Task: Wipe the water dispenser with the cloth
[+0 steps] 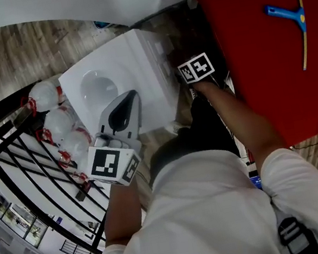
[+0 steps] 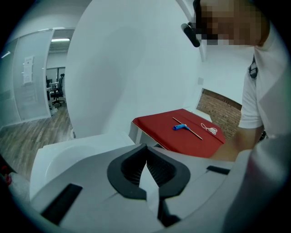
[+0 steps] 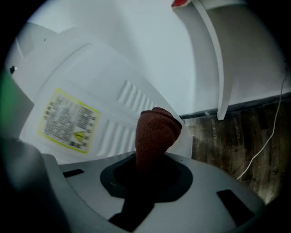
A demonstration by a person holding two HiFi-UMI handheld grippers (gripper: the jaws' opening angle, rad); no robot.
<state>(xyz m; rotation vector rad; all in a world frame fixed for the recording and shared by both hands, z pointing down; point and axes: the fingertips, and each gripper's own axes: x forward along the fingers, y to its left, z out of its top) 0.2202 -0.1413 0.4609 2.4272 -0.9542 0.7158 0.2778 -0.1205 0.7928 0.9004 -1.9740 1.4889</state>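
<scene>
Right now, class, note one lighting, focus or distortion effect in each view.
Head view: strong fisheye bends the black railing; the water dispenser top is bright, nearly washed out. Left gripper view: dark vignette in the corners; the red table is fairly sharp. Right gripper view: the cloth is dim, and the yellow label print is too blurred to read.

One dispenser, one cloth, perhaps three bags

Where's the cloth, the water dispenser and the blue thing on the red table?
cloth [image 3: 155, 132]: right gripper view, its bunched middle.
water dispenser [image 1: 118, 64]: head view, its white top.
blue tool [image 1: 285, 12]: head view, its blue handle.
</scene>
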